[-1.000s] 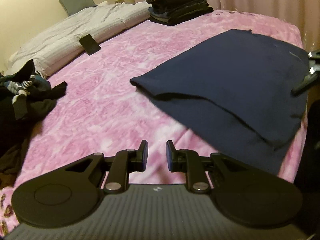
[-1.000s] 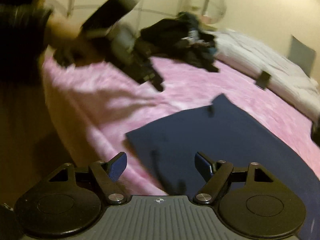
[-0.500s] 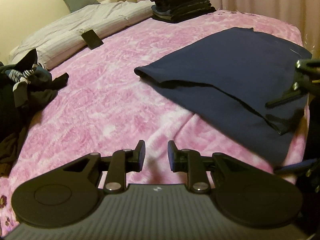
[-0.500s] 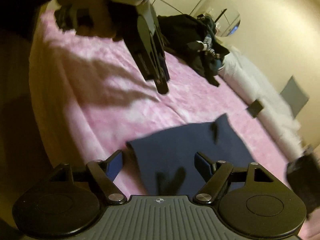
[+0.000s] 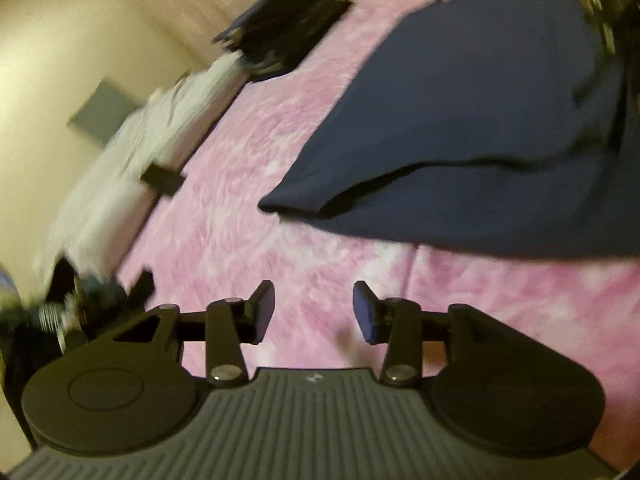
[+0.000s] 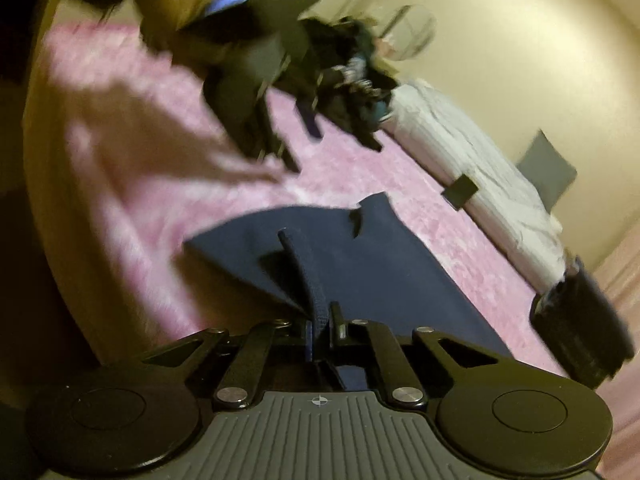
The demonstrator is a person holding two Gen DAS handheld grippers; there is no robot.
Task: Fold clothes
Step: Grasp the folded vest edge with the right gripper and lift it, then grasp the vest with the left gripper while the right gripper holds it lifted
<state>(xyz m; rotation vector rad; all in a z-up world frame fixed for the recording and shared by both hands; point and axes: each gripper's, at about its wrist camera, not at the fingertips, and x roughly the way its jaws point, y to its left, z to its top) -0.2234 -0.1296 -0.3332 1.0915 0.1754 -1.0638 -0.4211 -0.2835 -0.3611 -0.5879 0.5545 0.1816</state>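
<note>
- Navy garment (image 5: 472, 120) lies part-folded on the pink bedspread (image 5: 248, 208), near the bed's edge closest to the person.
- Right gripper (image 6: 320, 334): jaws have just been closing; fingers now pressed together, pinching a raised fold at the garment's near edge.
- Left gripper (image 5: 314, 310): jaws have just been opening; fingers spread, nothing between them, over bare bedspread short of the garment's near corner (image 5: 280, 206).
- Risk: only a thin ridge of cloth is pinched; a lift could let it slip out, or carry up one layer and leave the other behind.
- Risk: with one corner held, the far side may drag and skew the fold unless the left gripper takes its corner.
- Surroundings: stack of folded dark clothes (image 5: 280, 40) far side, heap of unfolded clothes (image 6: 352, 76), white duvet (image 6: 472, 168) with a small dark flat object (image 6: 460, 192) on it. None blocks the path.
</note>
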